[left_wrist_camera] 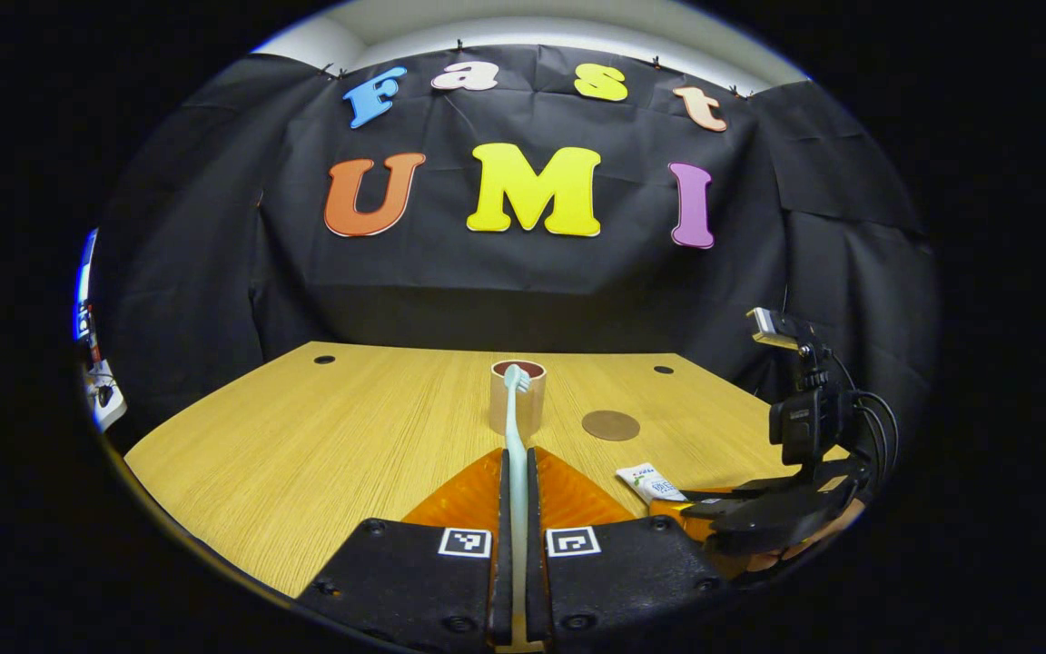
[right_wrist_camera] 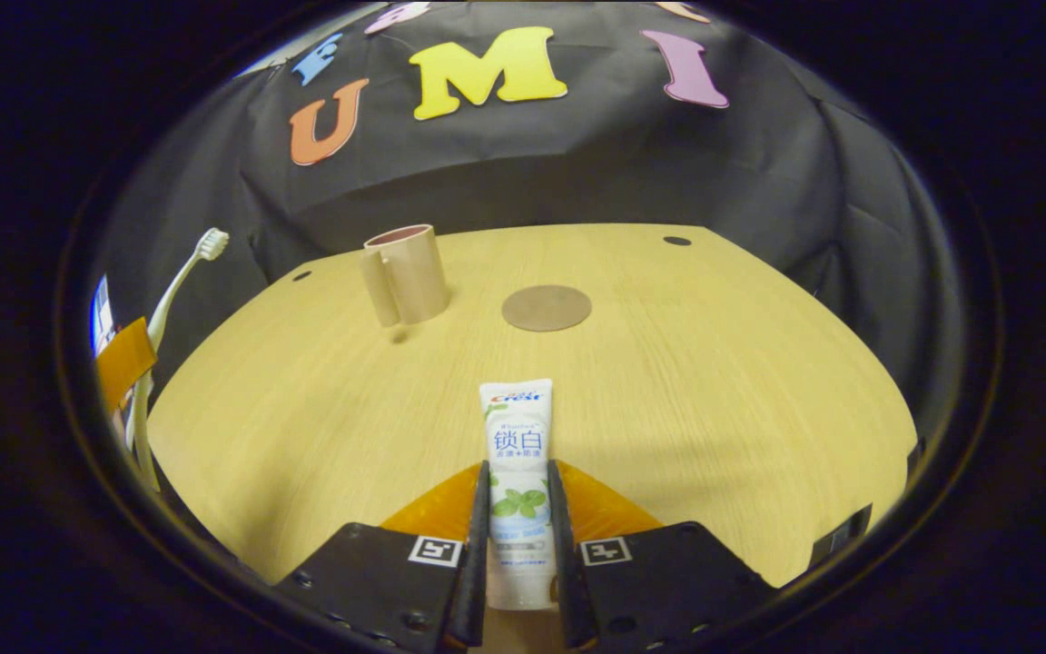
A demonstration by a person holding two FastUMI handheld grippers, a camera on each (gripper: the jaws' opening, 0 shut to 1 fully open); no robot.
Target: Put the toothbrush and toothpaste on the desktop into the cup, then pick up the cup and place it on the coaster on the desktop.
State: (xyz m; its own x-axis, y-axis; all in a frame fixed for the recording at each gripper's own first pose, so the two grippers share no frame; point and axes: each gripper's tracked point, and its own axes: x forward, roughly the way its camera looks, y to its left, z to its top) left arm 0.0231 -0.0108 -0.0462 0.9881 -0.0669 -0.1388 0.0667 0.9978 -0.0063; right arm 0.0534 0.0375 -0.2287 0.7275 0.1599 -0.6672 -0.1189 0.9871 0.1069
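My left gripper (left_wrist_camera: pixel 515 459) is shut on the pale blue toothbrush (left_wrist_camera: pixel 515 427), whose bristled head points ahead, in line with the tan cup (left_wrist_camera: pixel 518 397). The cup (right_wrist_camera: pixel 404 272) stands upright near the desk's far middle. A round brown coaster (left_wrist_camera: pixel 610 425) lies to the cup's right, also seen as the coaster (right_wrist_camera: pixel 546 307) in the right gripper view. My right gripper (right_wrist_camera: pixel 516 477) is shut on the white toothpaste tube (right_wrist_camera: pixel 517 454), which sticks out forward low over the desk. The right gripper (left_wrist_camera: pixel 714 500) with the toothpaste (left_wrist_camera: pixel 650 481) appears at the lower right of the left gripper view. The toothbrush (right_wrist_camera: pixel 173 291) shows at the far left.
The wooden desk (right_wrist_camera: pixel 714 381) has small dark holes near its far corners (right_wrist_camera: pixel 676 241). Black cloth walls close in behind and at the sides. Some equipment (left_wrist_camera: pixel 101 391) sits beyond the desk's left edge.
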